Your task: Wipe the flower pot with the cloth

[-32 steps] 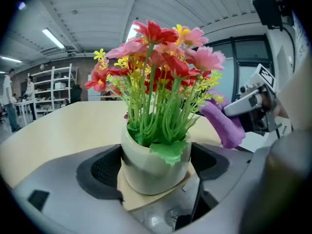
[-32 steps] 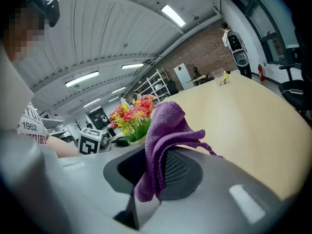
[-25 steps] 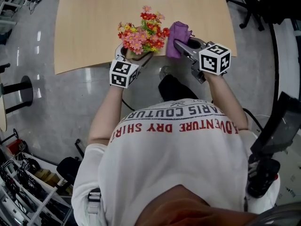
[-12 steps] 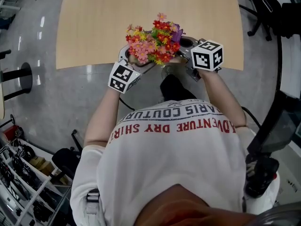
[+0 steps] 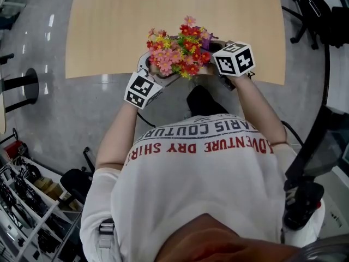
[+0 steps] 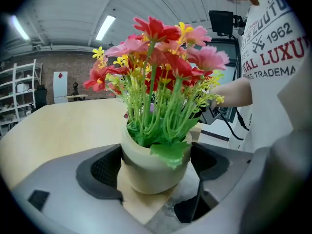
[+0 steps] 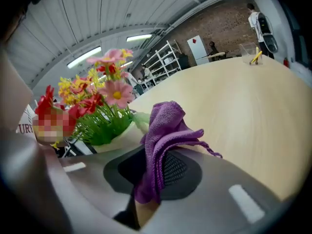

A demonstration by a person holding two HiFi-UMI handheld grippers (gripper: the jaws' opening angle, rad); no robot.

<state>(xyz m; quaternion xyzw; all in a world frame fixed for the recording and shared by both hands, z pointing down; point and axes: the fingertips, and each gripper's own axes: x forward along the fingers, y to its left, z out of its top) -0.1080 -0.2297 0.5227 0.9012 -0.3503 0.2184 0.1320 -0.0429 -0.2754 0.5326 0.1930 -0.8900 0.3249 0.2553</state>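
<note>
The pale wooden table [image 5: 163, 15] takes up the top of the head view. The person stands at its near edge. The flower pot [image 6: 146, 172] sits right at that edge, about midway along it, and part of its base looks close to the lip.

The pot is a small, cream, round-bodied one, filled with a tall bunch of red, pink and yellow flowers [image 5: 177, 51] that hides it from above. It looks stiff, smooth and fairly light. With all that growth on top it is probably top-heavy, so it could tip or slide under a sideways rub.

The left gripper [image 5: 152, 72] has its jaws spread wide and clamped on the pot, one dark pad against each side of the body. That low hold across the widest part seems the right place, since the rim and stems give nothing firm to grip.

The right gripper [image 7: 155, 179] is just beside the pot on the right. Its jaws are closed on a purple cloth [image 7: 165, 126], which is pinched in a bunch with a loose fold standing above the pads. The cloth is soft and limp and will likely wrap to the pot's curve. I can't tell whether it touches the pot yet.
</note>
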